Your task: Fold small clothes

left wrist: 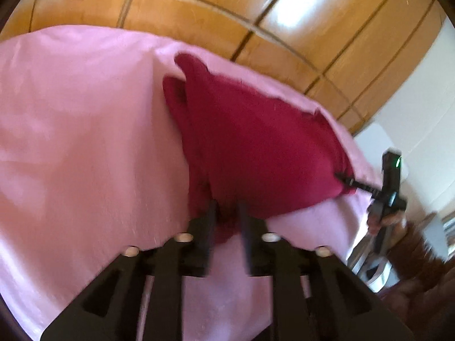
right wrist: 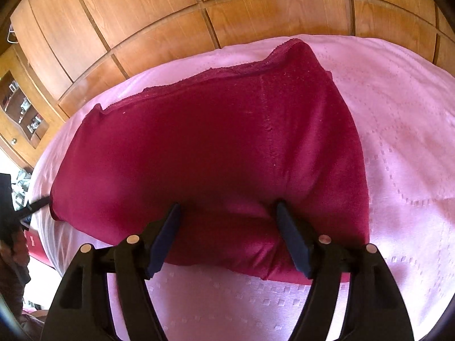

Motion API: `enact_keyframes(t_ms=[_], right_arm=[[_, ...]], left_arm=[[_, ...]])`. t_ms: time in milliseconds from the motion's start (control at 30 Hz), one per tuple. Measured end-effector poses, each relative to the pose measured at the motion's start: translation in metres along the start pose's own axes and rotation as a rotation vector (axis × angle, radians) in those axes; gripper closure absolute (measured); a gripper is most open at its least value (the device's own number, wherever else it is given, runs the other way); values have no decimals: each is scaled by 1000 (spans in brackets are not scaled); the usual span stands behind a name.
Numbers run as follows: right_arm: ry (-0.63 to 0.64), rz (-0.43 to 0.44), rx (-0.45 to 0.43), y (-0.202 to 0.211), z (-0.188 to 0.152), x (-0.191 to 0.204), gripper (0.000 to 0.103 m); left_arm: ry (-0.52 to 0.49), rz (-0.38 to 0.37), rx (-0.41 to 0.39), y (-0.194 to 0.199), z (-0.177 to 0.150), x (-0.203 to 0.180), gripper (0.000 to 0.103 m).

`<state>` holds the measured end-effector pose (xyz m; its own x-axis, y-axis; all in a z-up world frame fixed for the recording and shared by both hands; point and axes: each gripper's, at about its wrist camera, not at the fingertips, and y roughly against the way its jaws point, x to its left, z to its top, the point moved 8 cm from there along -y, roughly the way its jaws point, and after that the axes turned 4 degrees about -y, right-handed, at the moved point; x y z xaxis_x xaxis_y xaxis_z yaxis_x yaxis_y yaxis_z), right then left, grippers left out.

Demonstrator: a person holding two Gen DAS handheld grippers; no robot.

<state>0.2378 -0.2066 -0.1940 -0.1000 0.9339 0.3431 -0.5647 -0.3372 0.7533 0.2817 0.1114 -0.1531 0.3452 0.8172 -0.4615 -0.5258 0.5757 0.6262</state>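
Observation:
A dark red garment (left wrist: 256,147) with a lace-trimmed edge lies on a pink bedspread (left wrist: 71,142). In the left wrist view my left gripper (left wrist: 227,207) has its fingers close together, pinching a fold at the garment's near edge. The right gripper (left wrist: 345,178) shows at the right edge, its tips touching the garment's far side. In the right wrist view the garment (right wrist: 213,147) fills the middle. My right gripper (right wrist: 229,207) is wide open, its fingers resting on the cloth's near edge. The left gripper's tip (right wrist: 37,203) shows at the garment's left corner.
The pink bedspread (right wrist: 398,142) covers the bed. Wooden wardrobe panels (right wrist: 227,14) stand behind it. A shelf with small items (right wrist: 22,108) is at the left. A white object (left wrist: 378,139) stands beyond the bed's right side.

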Motion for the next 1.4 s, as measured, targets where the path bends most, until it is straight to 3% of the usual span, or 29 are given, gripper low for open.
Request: enact_keyframes(t_ms=[33,100,233,433,467,500,533,567,667,733,1067,1233,1400], right_arm=[[0,-1,0,1,0,1,30],[-1,-1,3,1,0,4,27],[16,-5,8,2,-1,7,21],[24,-11,6,2,-4,9,16],[25,-11,5,2,-4,9,16],[26,-12,3,1,-5,9,16],[26,-11,1,1,-5,9,16],[27,-9,-1,2,-5,9,16],[24,-4,-4,1,-5,8,15],[24,-4,-6,-1,-6,9,15],[-4,21,21,12,4,10,15],[-43,32,-52,35,32,2,16],[-55,-40,-113,37,73,-21,20]], left_arm=[[25,-10,-19,3,8,1,57],[69,-11,-53,6,25,8,52],[96,34,-84,-9,62,21,52],[104,56,-6,-58,91,26,52],[113,57,15,-70,93,29,52],[117,63,23,-74,94,31,68],[111,87,32,-81,95,33,90],[108,119,31,-83,95,36,94],[92,254,-22,-78,94,43,95],[46,360,6,-88,82,51,95],[-39,489,-70,-53,90,22,91],[-64,493,-94,-46,97,10,91],[-88,494,-102,-47,99,0,91]])
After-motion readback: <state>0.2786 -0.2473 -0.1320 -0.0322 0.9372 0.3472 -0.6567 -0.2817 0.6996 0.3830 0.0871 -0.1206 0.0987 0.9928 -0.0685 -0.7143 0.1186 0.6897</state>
